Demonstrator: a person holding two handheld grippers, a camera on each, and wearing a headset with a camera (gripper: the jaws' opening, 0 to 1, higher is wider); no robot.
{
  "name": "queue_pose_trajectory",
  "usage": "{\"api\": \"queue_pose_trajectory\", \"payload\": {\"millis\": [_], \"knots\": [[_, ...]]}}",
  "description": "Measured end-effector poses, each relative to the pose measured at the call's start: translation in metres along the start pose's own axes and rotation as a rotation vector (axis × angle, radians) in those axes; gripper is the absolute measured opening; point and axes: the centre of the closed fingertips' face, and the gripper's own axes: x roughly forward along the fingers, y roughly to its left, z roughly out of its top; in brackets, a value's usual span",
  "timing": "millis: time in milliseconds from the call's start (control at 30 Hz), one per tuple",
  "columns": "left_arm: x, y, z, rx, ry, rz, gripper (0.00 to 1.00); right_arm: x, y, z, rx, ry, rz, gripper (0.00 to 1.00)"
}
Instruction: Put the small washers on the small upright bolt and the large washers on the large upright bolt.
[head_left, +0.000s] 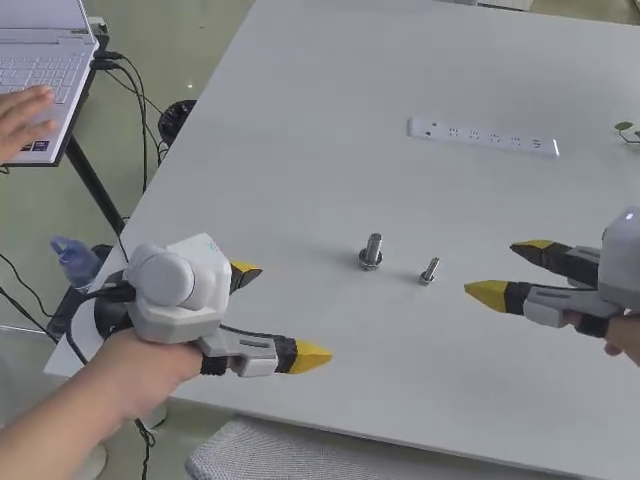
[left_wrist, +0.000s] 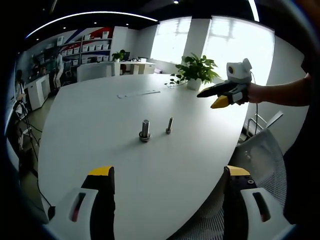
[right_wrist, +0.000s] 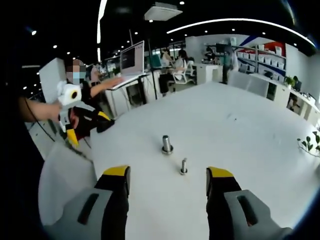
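In the head view the large bolt (head_left: 372, 247) stands upright near the middle of the white table (head_left: 300, 130), with the small bolt (head_left: 430, 268) just beside it toward the right gripper. Each bolt has a wider collar around its foot, which I take for the large washers (head_left: 371, 264) and the small washers (head_left: 427, 280) already threaded on, though how many cannot be counted. No loose washer lies on the bare tabletop around them. The left gripper (head_left: 278, 311) hovers over the near edge of the table with its jaws spread wide and nothing between them. The right gripper (head_left: 508, 268) hangs near the small bolt, also wide and empty. A power strip (head_left: 482, 137) lies well beyond the bolts, and a hand rests on a laptop (head_left: 40, 50) off the table's far left corner. In the left gripper view its own yellow-tipped jaws stand far apart with nothing held. Both bolts are upright ahead of them, the large one with a clear ring at its base, and the other gripper is raised in the air beyond, in front of a plant (left_wrist: 198, 70). In the right gripper view the jaws are again wide and empty. The small bolt is nearer and the large bolt behind it, each with a flat ring at the foot and clean table all round. As a judgement, the sorting looks finished: every washer in sight sits on a bolt, and nothing is left to pick up unless more lie outside these views.
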Motion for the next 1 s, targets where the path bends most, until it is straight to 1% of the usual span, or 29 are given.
{"api": "queue_pose_trajectory", "payload": {"millis": [67,133,200,267,333,433,500,533,567,633,667,767,833,1000], "knots": [[-0.002,0.000,-0.001,-0.008,-0.014,0.004,0.90,-0.006,0.008,-0.007,0.007,-0.010,0.006,0.66],[-0.004,-0.002,-0.001,-0.013,-0.022,0.003,0.90,-0.012,0.013,-0.012,0.018,-0.028,-0.014,0.67],[-0.005,-0.005,-0.003,-0.012,-0.024,0.003,0.90,-0.016,0.018,-0.018,0.005,-0.027,-0.022,0.67],[-0.007,-0.008,-0.004,-0.016,-0.027,0.000,0.90,-0.021,0.026,-0.026,-0.002,-0.032,-0.018,0.67],[-0.008,-0.010,-0.003,-0.013,-0.040,0.000,0.91,-0.024,0.032,-0.033,-0.008,-0.031,-0.008,0.68],[-0.010,-0.012,-0.003,-0.010,-0.049,0.002,0.91,-0.030,0.039,-0.039,0.007,-0.041,0.007,0.72],[-0.011,-0.014,-0.004,-0.005,-0.052,0.000,0.91,-0.035,0.039,-0.043,0.009,-0.051,0.006,0.74],[-0.011,-0.015,-0.005,-0.004,-0.052,-0.001,0.91,-0.038,0.035,-0.044,0.008,-0.058,-0.002,0.75],[-0.012,-0.017,-0.006,-0.005,-0.054,-0.007,0.91,-0.039,0.035,-0.045,0.012,-0.062,-0.005,0.77],[-0.013,-0.019,-0.005,-0.031,-0.072,-0.019,0.92,-0.043,0.035,-0.046,0.017,-0.070,-0.012,0.78],[-0.014,-0.020,-0.006,-0.035,-0.073,-0.022,0.92,-0.043,0.035,-0.047,0.018,-0.071,-0.013,0.78],[-0.016,-0.023,-0.007,-0.032,-0.076,-0.026,0.93,-0.047,0.037,-0.051,0.028,-0.072,-0.013,0.81],[-0.018,-0.024,-0.006,-0.030,-0.079,-0.027,0.93,-0.048,0.038,-0.054,0.018,-0.056,-0.021,0.80],[-0.020,-0.027,-0.007,-0.034,-0.085,-0.033,0.94,-0.050,0.042,-0.059,0.030,-0.061,-0.022,0.82]]}}
